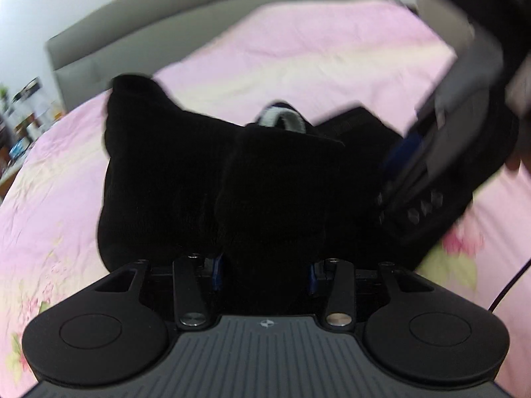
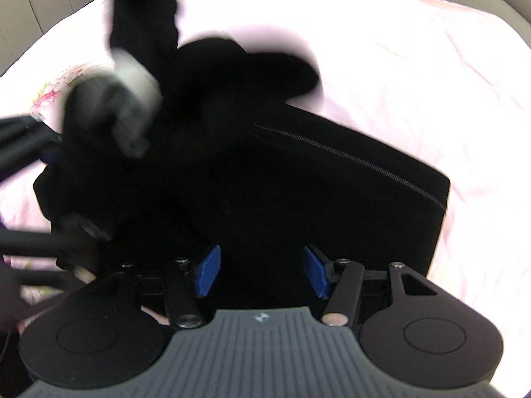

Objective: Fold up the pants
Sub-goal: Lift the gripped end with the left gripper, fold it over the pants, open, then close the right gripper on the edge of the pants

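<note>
A wide bed (image 1: 332, 49) under a pink floral sheet fills both views, with a grey padded headboard (image 1: 132, 33) behind it and a cluttered shelf (image 1: 20, 116) off to one side. On the sheet lie the black pants (image 2: 332, 192), partly gathered: in the right wrist view a flat panel with a line of pale stitching lies on the bed, while a bunched length rises toward the top of the picture.

The left gripper (image 1: 264, 273) has a thick wad of the black cloth packed between its blue pads (image 1: 216, 270), so it reads as clamped on the pants. The right gripper (image 2: 262, 272) hangs above the flat panel with its pads set apart and dark cloth showing in the gap; I cannot tell whether they are pressing any of it (both views are smeared by motion).

The main risk, as I judge it, is that the fold comes out lumpy or skewed: the left holds a bundle and not a clean edge, so layers may slip out unevenly. The two tools also sit close together and could knock or snag the fabric between them.
</note>
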Demonstrator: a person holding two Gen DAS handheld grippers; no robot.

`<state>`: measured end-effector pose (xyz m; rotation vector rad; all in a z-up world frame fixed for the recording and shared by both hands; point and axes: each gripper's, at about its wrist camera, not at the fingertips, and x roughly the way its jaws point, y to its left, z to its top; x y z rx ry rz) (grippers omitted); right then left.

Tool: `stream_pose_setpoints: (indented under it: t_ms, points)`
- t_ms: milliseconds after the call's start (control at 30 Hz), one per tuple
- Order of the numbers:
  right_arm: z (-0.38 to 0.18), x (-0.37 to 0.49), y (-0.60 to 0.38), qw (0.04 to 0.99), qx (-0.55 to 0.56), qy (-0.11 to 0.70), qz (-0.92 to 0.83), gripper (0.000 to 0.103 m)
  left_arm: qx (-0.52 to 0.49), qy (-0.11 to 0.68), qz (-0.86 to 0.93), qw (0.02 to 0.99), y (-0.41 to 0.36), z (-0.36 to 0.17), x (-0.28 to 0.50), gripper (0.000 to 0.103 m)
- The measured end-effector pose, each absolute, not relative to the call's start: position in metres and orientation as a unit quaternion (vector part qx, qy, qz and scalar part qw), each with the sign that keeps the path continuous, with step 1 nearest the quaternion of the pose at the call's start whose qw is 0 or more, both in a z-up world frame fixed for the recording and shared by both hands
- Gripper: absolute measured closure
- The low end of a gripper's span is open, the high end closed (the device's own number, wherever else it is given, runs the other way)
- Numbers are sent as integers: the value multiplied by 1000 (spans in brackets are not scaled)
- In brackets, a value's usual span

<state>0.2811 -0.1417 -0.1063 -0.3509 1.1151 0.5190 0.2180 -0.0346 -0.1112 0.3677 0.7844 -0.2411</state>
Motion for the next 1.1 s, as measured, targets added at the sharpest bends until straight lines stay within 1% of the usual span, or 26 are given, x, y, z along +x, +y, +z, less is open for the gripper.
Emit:
stream_pose_setpoints:
  t_ms: [100, 133, 167, 233, 267, 300, 400, 500, 700, 833, 933, 967, 1033, 1100]
  points:
    - [-111, 275, -162, 802, -154, 525, 238, 50, 233, 395, -115, 881, -59, -134, 219, 50]
    - [-113, 274, -167, 802, -152, 527, 237, 50, 241, 395, -112, 879, -62, -138, 221, 49]
    - [-115, 272, -173, 802, -149, 529, 236, 50, 244, 398, -114, 877, -64, -140, 222, 47]
    - [-117, 271, -180, 802, -146, 531, 233, 50, 239, 408, -127, 872, -64, -140, 226, 38]
    - [-118, 272, -183, 802, -144, 531, 231, 50, 227, 414, -138, 870, -62, -138, 228, 29]
    - [-119, 273, -187, 803, -142, 532, 230, 50, 210, 424, -149, 868, -58, -134, 232, 26]
    - [-122, 265, -194, 806, -133, 531, 225, 50, 134, 450, -165, 868, -40, -118, 249, 24]
    - [-118, 263, -194, 809, -122, 527, 229, 50, 77, 455, -182, 868, -22, -108, 255, 24]
    - [-90, 249, -196, 821, -120, 504, 239, 50, -36, 448, -229, 864, 21, -86, 248, 25]
    - [-74, 254, -189, 830, -109, 491, 244, 50, -54, 433, -226, 871, 51, -71, 236, 25]
    - [-65, 258, -185, 832, -77, 491, 246, 50, -58, 422, -192, 884, 76, -67, 240, 25]
    - [-62, 260, -184, 833, -66, 491, 247, 50, -61, 420, -177, 888, 73, -61, 249, 25]
    - [-55, 268, -180, 835, -43, 490, 249, 50, -67, 422, -151, 892, 86, -64, 255, 26]
    - [-51, 276, -174, 836, -25, 487, 250, 50, -53, 429, -121, 894, 94, -71, 264, 29]
